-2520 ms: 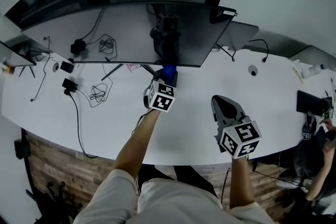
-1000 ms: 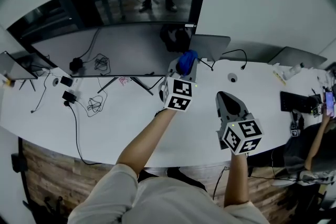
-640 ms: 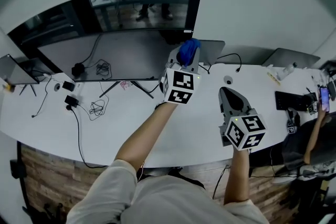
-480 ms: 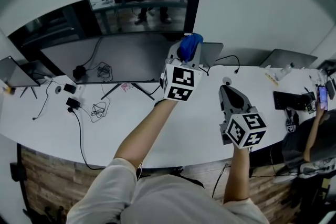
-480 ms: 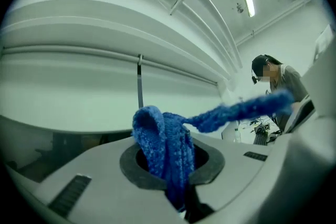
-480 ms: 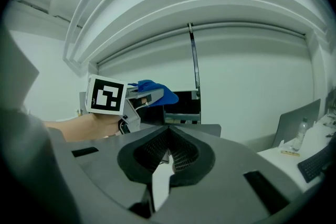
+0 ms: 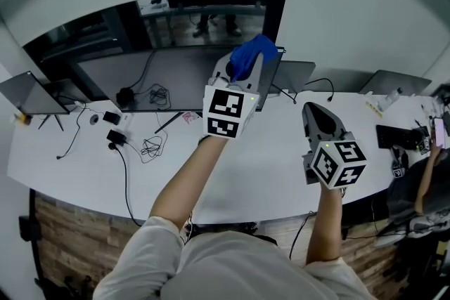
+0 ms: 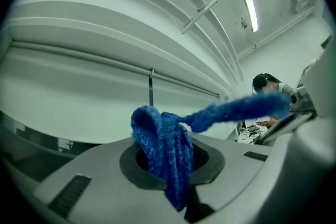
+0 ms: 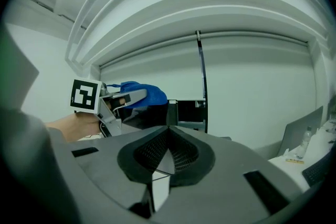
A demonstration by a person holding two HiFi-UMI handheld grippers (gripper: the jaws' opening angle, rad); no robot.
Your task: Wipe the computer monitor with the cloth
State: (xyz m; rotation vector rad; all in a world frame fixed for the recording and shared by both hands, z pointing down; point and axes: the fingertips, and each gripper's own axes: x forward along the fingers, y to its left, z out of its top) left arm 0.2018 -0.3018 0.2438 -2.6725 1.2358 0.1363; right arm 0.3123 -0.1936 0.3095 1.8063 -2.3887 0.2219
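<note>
The wide dark monitor [image 7: 176, 77] stands at the back of the white desk [image 7: 267, 165]. My left gripper [image 7: 242, 74] is raised in front of the monitor's upper right corner, shut on a blue knitted cloth [image 7: 253, 51]. In the left gripper view the cloth [image 8: 168, 152] bulges out between the jaws, and one end trails off to the right. My right gripper [image 7: 320, 119] hovers over the desk to the right, shut and holding nothing. Its own view shows the left gripper [image 9: 123, 99] holding the cloth [image 9: 147, 93] by the monitor [image 9: 157, 113].
Two laptops [image 7: 295, 74] [image 7: 404, 81] stand behind the desk at the right. A small screen [image 7: 28, 91] sits at the far left, with cables [image 7: 151, 147] and an adapter [image 7: 116, 137] beside it. A person [image 7: 429, 172] sits at the right end.
My left gripper has lifted the cloth from near the monitor's foot up to its upper right corner. The right gripper has stayed roughly where it was, still shut.
</note>
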